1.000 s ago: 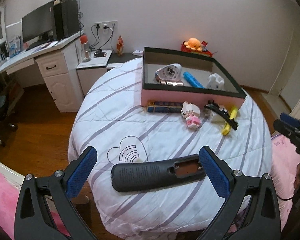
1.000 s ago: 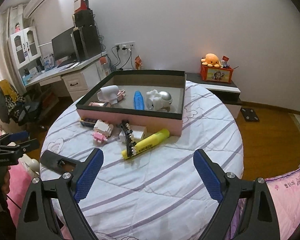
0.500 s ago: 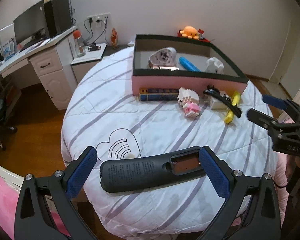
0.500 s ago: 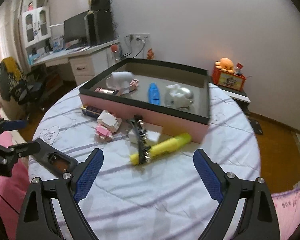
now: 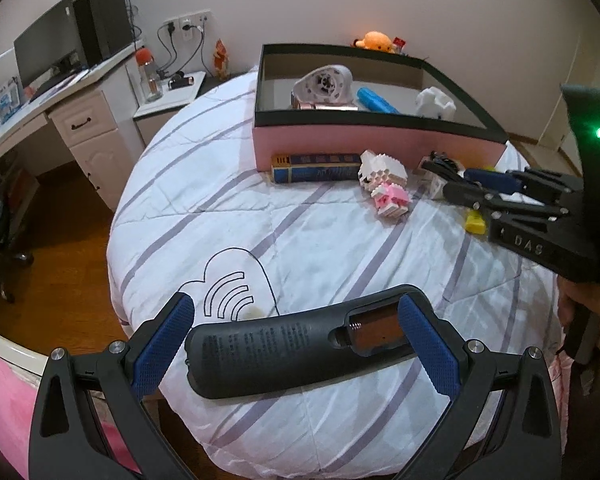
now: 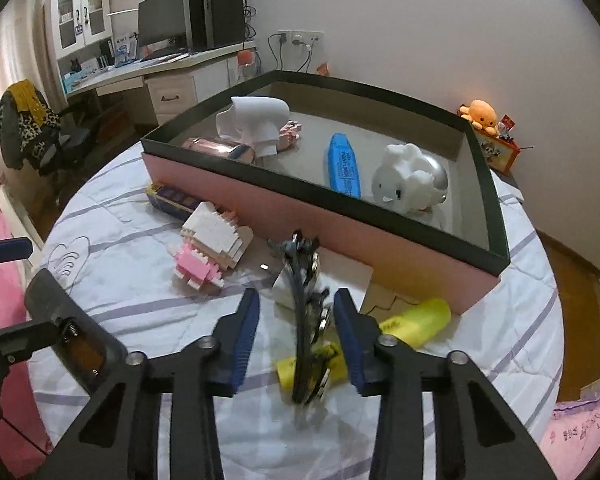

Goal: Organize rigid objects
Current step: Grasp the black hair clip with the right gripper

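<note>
A pink box with a dark rim (image 5: 380,142) (image 6: 340,236) stands on the round bed and holds a white fan, a blue marker (image 6: 343,166) and a white toy. My left gripper (image 5: 295,340) is open, its blue pads on both sides of a black remote (image 5: 300,350) that lies back-up at the bed's near edge. My right gripper (image 6: 295,328) is partly closed around a black hair clip (image 6: 306,320) that lies over a yellow highlighter (image 6: 412,326); the pads stand a little off the clip. A pink and white block figure (image 6: 211,246) lies beside it.
A dark blue carton (image 5: 316,167) lies against the box front. A flat white card (image 6: 340,276) lies under the clip. A desk with a monitor (image 5: 51,56) and a nightstand stand to the left; an orange plush (image 6: 480,114) sits behind the box.
My right gripper has moved forward and down over the hair clip and narrowed its jaws around it. My left gripper has come closer to the remote, still wide open.
</note>
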Motion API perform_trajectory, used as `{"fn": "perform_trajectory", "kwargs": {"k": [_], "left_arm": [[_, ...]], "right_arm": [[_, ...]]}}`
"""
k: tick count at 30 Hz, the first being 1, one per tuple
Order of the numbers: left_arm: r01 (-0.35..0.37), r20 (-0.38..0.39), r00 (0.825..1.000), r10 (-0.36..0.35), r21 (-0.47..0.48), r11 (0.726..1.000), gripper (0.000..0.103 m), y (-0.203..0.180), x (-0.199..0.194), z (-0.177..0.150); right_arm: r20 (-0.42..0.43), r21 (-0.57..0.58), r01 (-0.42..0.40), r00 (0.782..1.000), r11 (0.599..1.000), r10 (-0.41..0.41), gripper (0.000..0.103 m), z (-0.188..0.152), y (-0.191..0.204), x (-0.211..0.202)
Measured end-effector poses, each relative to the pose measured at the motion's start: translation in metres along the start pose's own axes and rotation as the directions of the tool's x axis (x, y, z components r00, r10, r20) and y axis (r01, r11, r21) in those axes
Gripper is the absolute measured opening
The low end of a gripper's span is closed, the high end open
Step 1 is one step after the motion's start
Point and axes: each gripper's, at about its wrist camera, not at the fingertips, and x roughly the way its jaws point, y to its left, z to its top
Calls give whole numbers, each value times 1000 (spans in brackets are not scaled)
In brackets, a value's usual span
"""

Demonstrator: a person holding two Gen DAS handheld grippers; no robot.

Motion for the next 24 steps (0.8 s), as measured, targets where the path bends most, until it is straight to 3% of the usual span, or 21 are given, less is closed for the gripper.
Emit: {"fn": "perform_trajectory", "kwargs": {"k": [3,9,16,24], "left_arm": [[5,-11,1000,-5,3,1000,103,-2,4,1],[8,-20,1000,-8,19,1000,103,-11,9,4],[26,-10,1000,-26,46,999,103,-30,13,17],[57,-36,998,-55,70,996,103,-58,42,41]], "right_arm": [[-3,-25,0,1000,1000,0,19,0,0,-1],[8,-12,-39,999,999,39,19,-4,-7,-9],[62,58,-89,994,994,85,19,-21,-35,-48],[37,152,-56,998,987,51,19,-44,-75,-48]]}}
